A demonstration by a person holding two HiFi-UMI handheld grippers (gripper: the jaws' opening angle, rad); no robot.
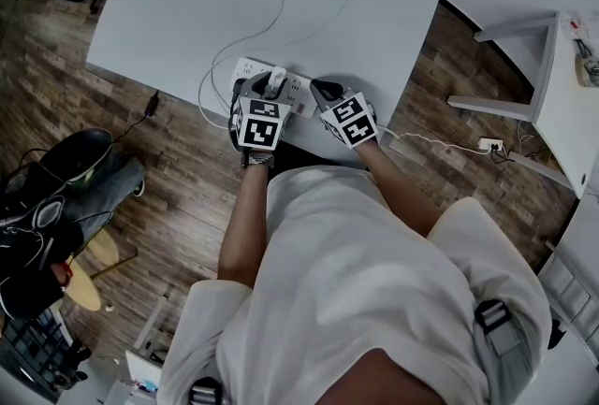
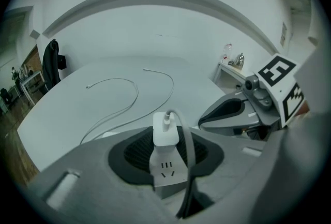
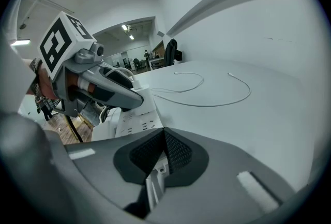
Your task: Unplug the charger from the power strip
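Jaws of the left gripper [image 2: 165, 158] are standing partway open and clamping the white charger [image 2: 166, 132] by its two flat sides, with the block sitting upright between the dark pads. The charger is sitting plugged into the power strip [image 3: 137, 124], which is lying at the near edge of the table [image 1: 374, 10]. A thin cable [image 2: 187, 137] is arching off the charger's top and dropping back past the gripper. Just beside it, the right gripper [image 3: 164, 145] is resting at the strip's other end with its jaws together, holding nothing that I can see. The charger is looking light, rigid and smooth-skinned, so a grip low on its body is probably serving best. Tugging the soft cable is risking damage, and the light strip is likely wanting to lift with the plug unless something is pinning it.
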